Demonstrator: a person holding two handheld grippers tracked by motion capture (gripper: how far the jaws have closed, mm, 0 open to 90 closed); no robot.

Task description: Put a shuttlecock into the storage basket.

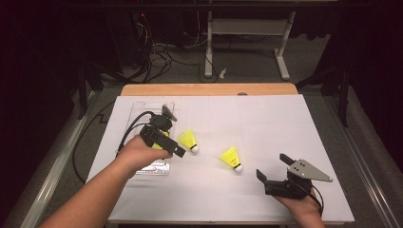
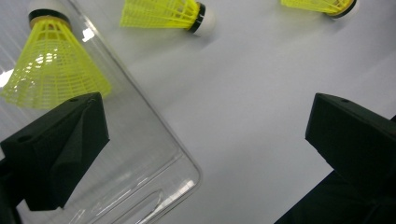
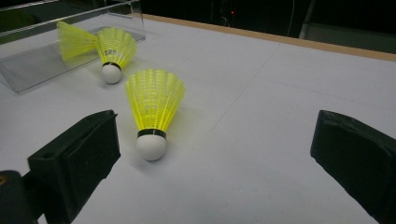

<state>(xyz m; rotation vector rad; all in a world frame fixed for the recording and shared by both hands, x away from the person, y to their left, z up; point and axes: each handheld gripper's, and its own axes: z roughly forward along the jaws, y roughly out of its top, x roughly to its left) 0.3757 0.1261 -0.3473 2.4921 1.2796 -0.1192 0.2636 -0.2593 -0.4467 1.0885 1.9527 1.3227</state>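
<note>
I count three yellow shuttlecocks: one (image 2: pixel 53 65) in the clear tray (image 2: pixel 154 172), two (image 1: pixel 188 140) (image 1: pixel 231 157) mid-bench. Both my left tool (image 2: pixel 205 140) and right tool (image 3: pixel 210 154) gape wide, empty.

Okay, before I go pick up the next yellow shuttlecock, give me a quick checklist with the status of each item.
1. Left gripper open with nothing between its jaws: ok.
2. Right gripper open: ok.
3. One shuttlecock already lying in the clear tray: ok.
4. Nearest shuttlecock lined up between the right jaws: not ok, it sits toward the left jaw.
5. Second loose shuttlecock lies apart from the nearest one: ok.
6. Table around both is bare: ok.
</note>
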